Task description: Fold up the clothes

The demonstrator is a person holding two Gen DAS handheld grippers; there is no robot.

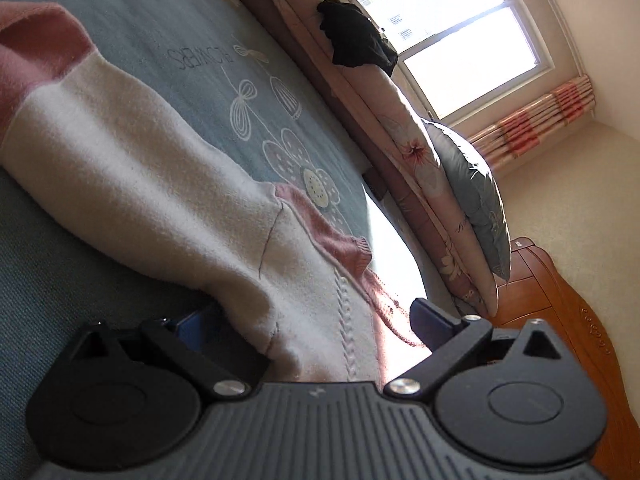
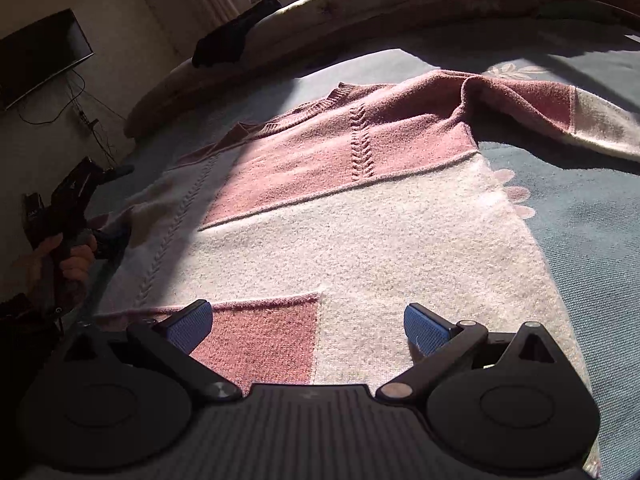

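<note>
On the bed (image 2: pixel 580 240) — pink-and-cream sweater (image 2: pixel 340 220) spread flat.
Left gripper (image 1: pixel 316 320) jaws wide around its sleeve; right gripper (image 2: pixel 308 328) jaws wide over the hem.

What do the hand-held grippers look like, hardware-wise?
Both match: a black ribbed body, two round black hubs, angled black link arms with silver pivot screws, and blue textured finger pads. The right hand-held gripper shows them best; the left hand-held gripper is shadowed. A dark sleeve shows.
</note>
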